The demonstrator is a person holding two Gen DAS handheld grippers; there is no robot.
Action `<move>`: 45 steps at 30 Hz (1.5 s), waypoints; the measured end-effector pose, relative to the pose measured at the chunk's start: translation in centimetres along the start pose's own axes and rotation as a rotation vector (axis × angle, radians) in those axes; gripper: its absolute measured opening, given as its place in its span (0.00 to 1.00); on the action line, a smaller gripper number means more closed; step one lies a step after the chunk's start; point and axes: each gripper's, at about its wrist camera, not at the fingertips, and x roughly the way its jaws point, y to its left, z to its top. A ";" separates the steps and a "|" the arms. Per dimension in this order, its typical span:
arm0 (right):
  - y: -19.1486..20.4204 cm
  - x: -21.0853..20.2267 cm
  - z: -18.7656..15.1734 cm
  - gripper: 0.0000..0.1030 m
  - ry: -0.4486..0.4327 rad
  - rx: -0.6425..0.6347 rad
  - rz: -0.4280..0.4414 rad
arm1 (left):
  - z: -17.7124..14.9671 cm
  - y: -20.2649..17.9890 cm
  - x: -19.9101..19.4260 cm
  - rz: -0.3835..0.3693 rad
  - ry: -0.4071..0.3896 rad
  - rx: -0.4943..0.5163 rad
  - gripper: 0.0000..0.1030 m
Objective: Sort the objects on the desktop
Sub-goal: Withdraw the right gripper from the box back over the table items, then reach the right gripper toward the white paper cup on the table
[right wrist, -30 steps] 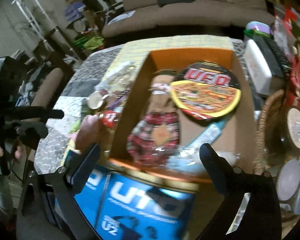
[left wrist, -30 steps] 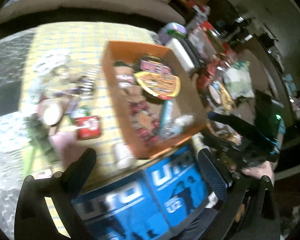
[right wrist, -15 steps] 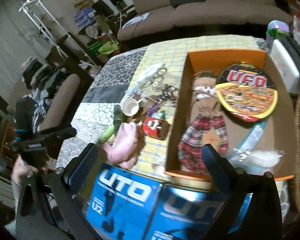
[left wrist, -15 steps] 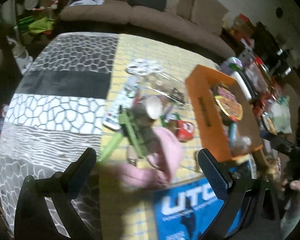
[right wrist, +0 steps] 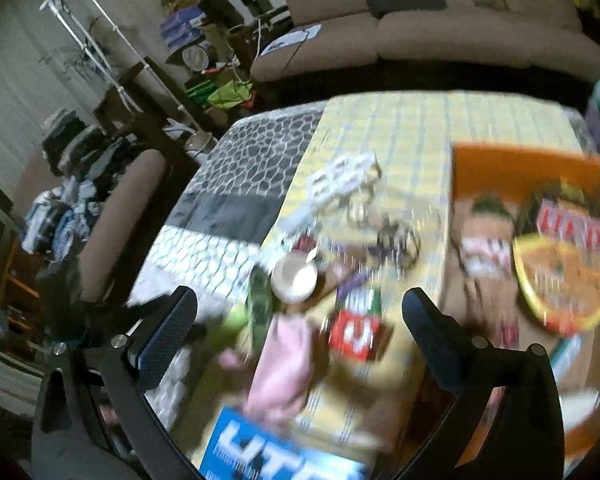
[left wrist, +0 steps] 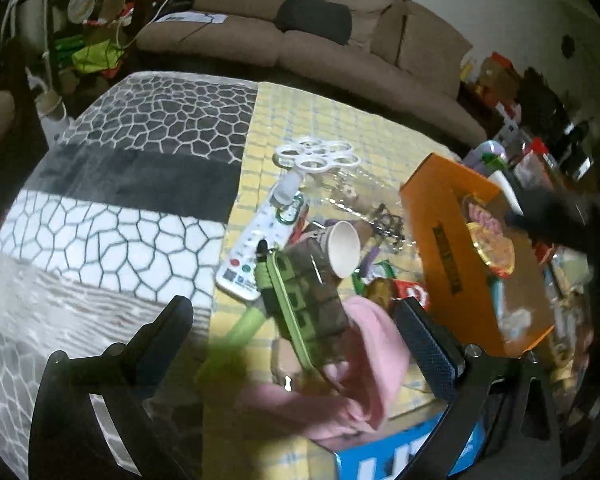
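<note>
A pile of small objects lies on the yellow checked cloth (left wrist: 320, 120): a green-edged case (left wrist: 308, 300), a paper cup (left wrist: 342, 246) on its side, a pink cloth (left wrist: 364, 368), a white remote (left wrist: 256, 240), a red packet (right wrist: 354, 334) and a white ring toy (left wrist: 318, 156). To their right stands an orange cardboard box (left wrist: 444, 232) holding a round noodle bowl (right wrist: 564, 268). My left gripper (left wrist: 300, 320) is open above the case and pink cloth. My right gripper (right wrist: 300, 320) is open over the same pile, with the view blurred.
A blue printed box (right wrist: 268, 452) lies at the near table edge. A grey patterned cloth (left wrist: 132, 208) covers the table's left part. A sofa (left wrist: 320, 40) stands behind the table, an armchair (right wrist: 120, 224) at its left, and cluttered goods (left wrist: 540, 160) to the right.
Both views have swung left from the orange box toward the pile of loose objects. The left gripper has closed in on the green-edged case and pink cloth. Both grippers stayed open.
</note>
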 end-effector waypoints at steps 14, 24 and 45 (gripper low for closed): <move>-0.3 12.8 7.0 1.00 0.079 -0.015 -0.001 | 1.2 3.0 1.4 -0.052 0.070 -0.077 1.00; 4.1 16.0 4.0 0.59 0.164 -0.120 0.062 | 0.7 8.4 -0.8 0.009 0.039 -0.259 1.00; 4.6 17.8 4.6 0.06 0.184 -0.144 -0.100 | 0.9 7.8 -0.4 -0.039 0.066 -0.239 1.00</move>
